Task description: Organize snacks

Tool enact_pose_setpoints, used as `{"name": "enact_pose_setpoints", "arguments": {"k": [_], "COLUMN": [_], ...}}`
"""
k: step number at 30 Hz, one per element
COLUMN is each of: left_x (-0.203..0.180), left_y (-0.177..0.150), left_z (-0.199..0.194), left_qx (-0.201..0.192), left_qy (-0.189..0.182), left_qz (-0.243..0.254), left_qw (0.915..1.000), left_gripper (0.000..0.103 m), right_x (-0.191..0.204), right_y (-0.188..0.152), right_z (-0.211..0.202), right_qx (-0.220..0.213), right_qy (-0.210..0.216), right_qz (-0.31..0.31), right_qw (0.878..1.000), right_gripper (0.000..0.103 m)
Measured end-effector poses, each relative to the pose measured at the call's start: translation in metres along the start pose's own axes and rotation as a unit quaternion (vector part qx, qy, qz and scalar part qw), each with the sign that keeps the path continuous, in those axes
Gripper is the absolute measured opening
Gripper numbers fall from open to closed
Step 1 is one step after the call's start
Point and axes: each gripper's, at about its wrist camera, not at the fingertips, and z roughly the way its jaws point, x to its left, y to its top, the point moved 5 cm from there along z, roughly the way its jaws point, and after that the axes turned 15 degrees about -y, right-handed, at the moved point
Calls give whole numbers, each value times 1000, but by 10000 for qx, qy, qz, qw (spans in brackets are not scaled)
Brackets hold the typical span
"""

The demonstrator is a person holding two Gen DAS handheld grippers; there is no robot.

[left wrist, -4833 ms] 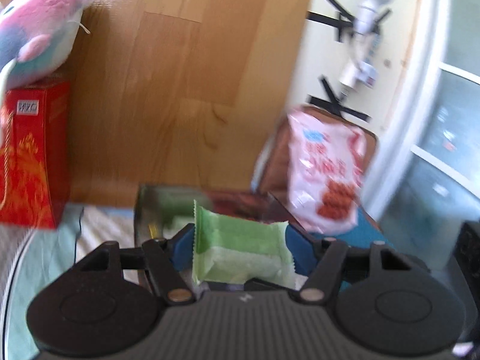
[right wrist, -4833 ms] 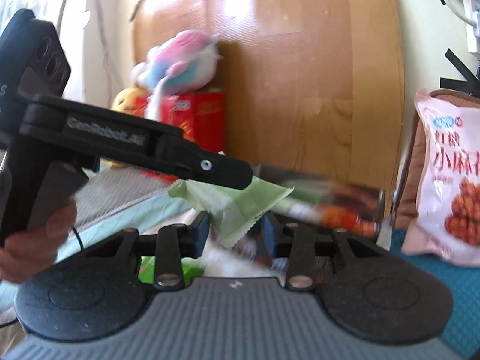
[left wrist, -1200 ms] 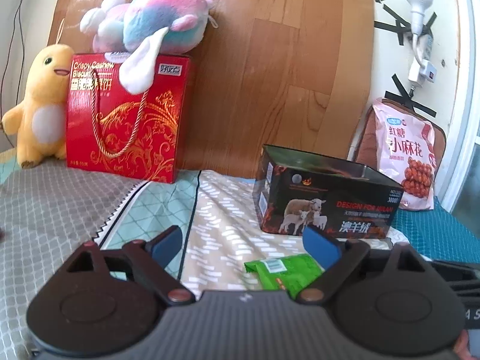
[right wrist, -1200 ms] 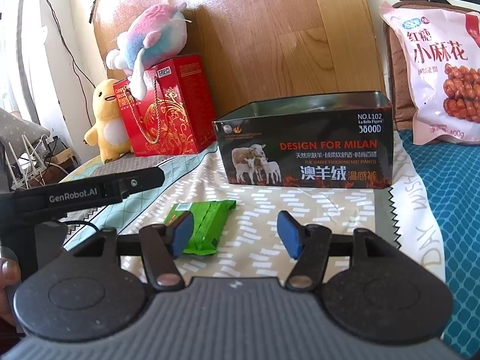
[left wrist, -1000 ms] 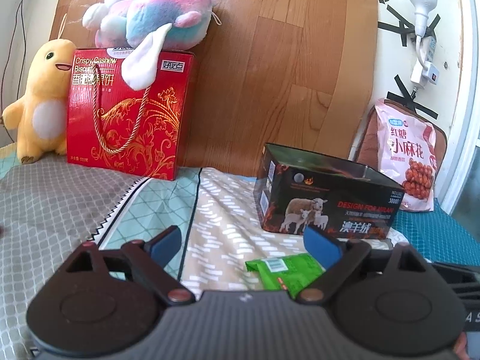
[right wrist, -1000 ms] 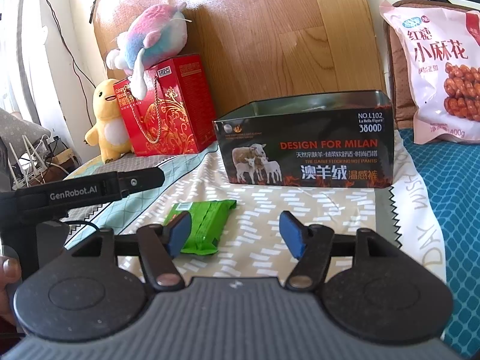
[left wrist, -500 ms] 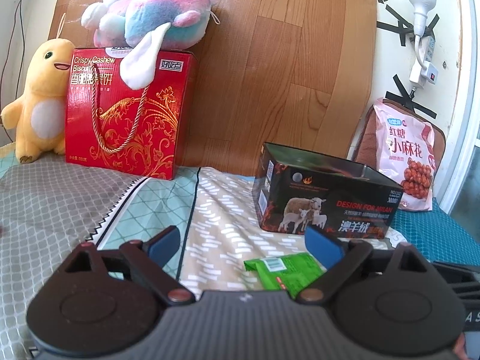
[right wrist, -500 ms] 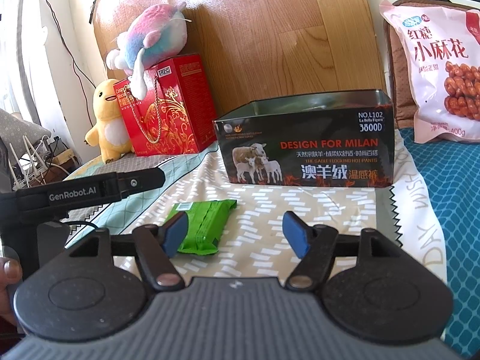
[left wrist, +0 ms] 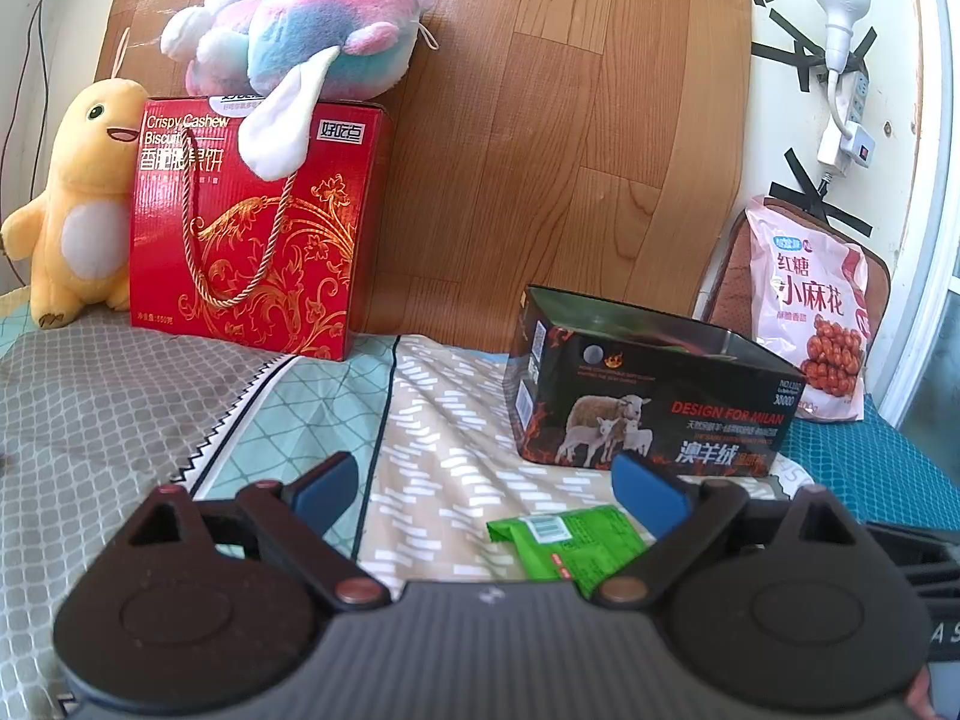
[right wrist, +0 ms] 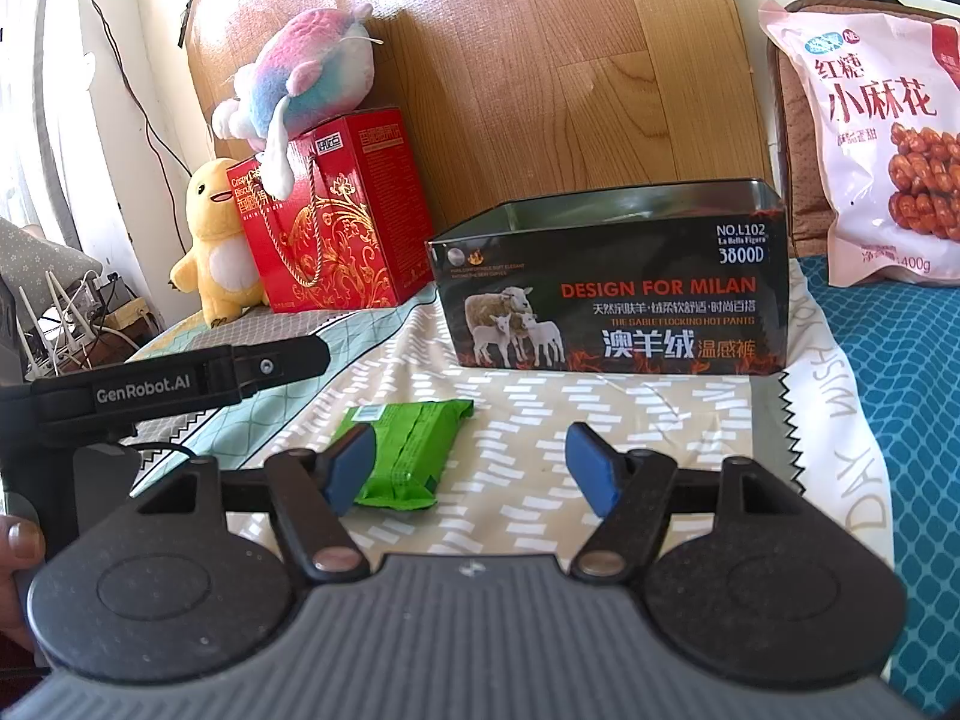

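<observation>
A flat green foil snack packet [right wrist: 403,455] is lying on the patterned beige-and-white bedspread [right wrist: 540,408], label side up, just in front of the open black metal tin printed with sheep [right wrist: 606,288] and not yet inside it. The right tongs [right wrist: 474,468] are hovering low over the cloth with their blue pads spread fairly wide and nothing between them; the packet is sitting off to their left, partly behind the left pad. The left tongs [left wrist: 489,489] have just been opening and are now standing wide, also empty, with the same packet [left wrist: 564,543] showing low down near their right pad. A person's hand [right wrist: 15,570] is gripping the handle of the left tool at the edge of the right view.

Behind all this, a red cardboard biscuit gift box with a rope handle [left wrist: 252,228] is leaning against the wooden headboard [left wrist: 570,120], a pink-and-blue plush toy [left wrist: 306,54] is resting on top of it, and a yellow plush duck [left wrist: 75,204] is standing beside it. A pink bag of fried dough twists [right wrist: 870,132] is propped up to the right.

The risk, as I see it, is aim: neither pair is centred on the packet, so closing now would likely pinch cloth or nudge the slippery foil away. Both tongs going for it at once could also knock together.
</observation>
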Motion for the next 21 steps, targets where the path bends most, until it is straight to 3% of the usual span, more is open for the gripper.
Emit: {"name": "enact_pose_setpoints", "arguments": {"k": [21], "left_x": [-1], "left_y": [0], "left_z": [0], "left_qx": [3], "left_qy": [5], "left_qz": [2], "left_qw": [10000], "left_gripper": [97], "right_x": [0], "right_y": [0], "right_z": [0], "right_qx": [3], "right_qy": [0], "right_qz": [4], "right_qw": [10000], "right_gripper": [72]}}
